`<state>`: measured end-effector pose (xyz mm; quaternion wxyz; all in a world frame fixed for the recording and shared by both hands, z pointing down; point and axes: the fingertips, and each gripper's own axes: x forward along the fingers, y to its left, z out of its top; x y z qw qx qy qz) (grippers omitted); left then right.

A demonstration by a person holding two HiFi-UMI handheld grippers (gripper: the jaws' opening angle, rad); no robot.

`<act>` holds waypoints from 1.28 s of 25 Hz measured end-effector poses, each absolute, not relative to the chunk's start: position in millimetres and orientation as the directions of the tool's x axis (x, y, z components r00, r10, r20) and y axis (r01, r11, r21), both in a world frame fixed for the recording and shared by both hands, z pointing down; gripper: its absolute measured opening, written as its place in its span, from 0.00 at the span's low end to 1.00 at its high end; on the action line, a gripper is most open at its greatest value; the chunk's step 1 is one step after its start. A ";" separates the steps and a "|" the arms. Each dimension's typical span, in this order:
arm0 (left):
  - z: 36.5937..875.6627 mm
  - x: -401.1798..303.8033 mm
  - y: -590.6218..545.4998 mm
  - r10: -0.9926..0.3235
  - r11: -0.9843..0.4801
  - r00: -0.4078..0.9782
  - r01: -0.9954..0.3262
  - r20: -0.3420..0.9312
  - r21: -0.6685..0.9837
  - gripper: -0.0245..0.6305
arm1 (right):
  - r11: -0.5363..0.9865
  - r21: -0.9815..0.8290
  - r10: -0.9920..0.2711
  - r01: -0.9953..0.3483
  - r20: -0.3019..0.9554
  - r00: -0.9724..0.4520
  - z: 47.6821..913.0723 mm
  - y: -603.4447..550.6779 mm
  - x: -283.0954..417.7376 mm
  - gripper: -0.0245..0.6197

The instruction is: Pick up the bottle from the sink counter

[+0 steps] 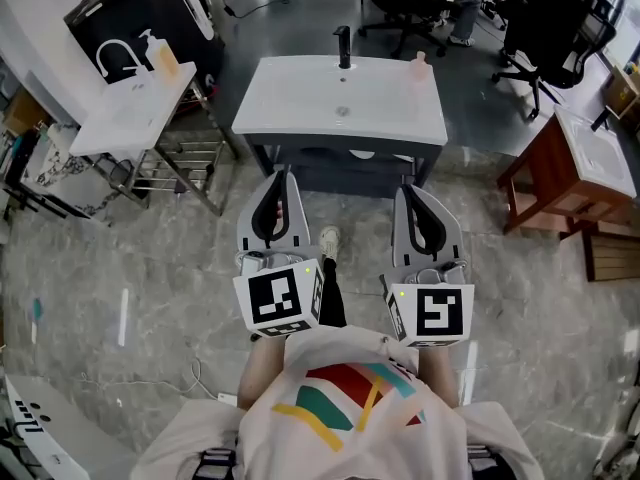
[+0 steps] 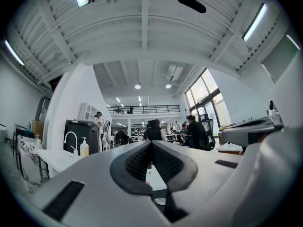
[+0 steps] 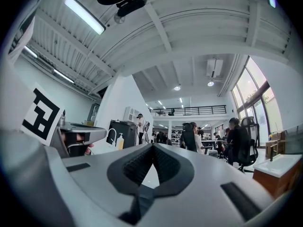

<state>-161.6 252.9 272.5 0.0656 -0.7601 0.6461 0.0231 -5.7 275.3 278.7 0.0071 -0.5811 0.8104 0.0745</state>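
Note:
A small pale pink bottle [image 1: 418, 61] stands at the back right of the white sink counter [image 1: 300, 108], to the right of the black faucet [image 1: 344, 46]. Both grippers hang side by side in front of the counter, short of its front edge and pointing at it. In the head view my left gripper [image 1: 281, 175] has its jaws together and holds nothing. My right gripper [image 1: 411, 190] is likewise shut and empty. In each gripper view the black pads [image 2: 151, 161] [image 3: 152, 163] meet at the tip. The pink bottle does not show in either gripper view.
A second white sink stand [image 1: 130, 108] at the left carries a white faucet and a yellowish pump bottle [image 1: 165, 58], also seen as the pump bottle [image 2: 84, 148] [image 3: 120, 141]. A wooden sink unit [image 1: 560, 183] stands right. Office chairs and seated people [image 1: 455, 3] are behind the counter.

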 end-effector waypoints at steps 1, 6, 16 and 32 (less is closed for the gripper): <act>271.0 -162.1 248.9 -0.978 -0.159 0.167 -0.985 -0.128 -0.068 0.07 | 0.311 0.122 -0.940 -0.942 -0.106 -0.324 276.4 272.3 -5.7 0.06; 268.2 -162.9 226.4 -0.970 -0.172 0.181 -0.983 -0.159 -0.070 0.07 | 0.300 0.147 -0.938 -0.942 -0.133 -0.320 272.1 250.7 -6.9 0.06; 281.9 -174.5 150.5 -0.971 -0.185 0.186 -0.982 -0.152 -0.024 0.07 | 0.301 0.206 -0.934 -0.931 -0.133 -0.332 279.8 185.7 -21.2 0.06; 285.8 -173.0 -8.3 -0.965 -0.232 0.233 -0.972 -0.119 -0.023 0.07 | 0.339 0.193 -0.932 -0.921 -0.067 -0.357 292.3 24.6 -43.1 0.06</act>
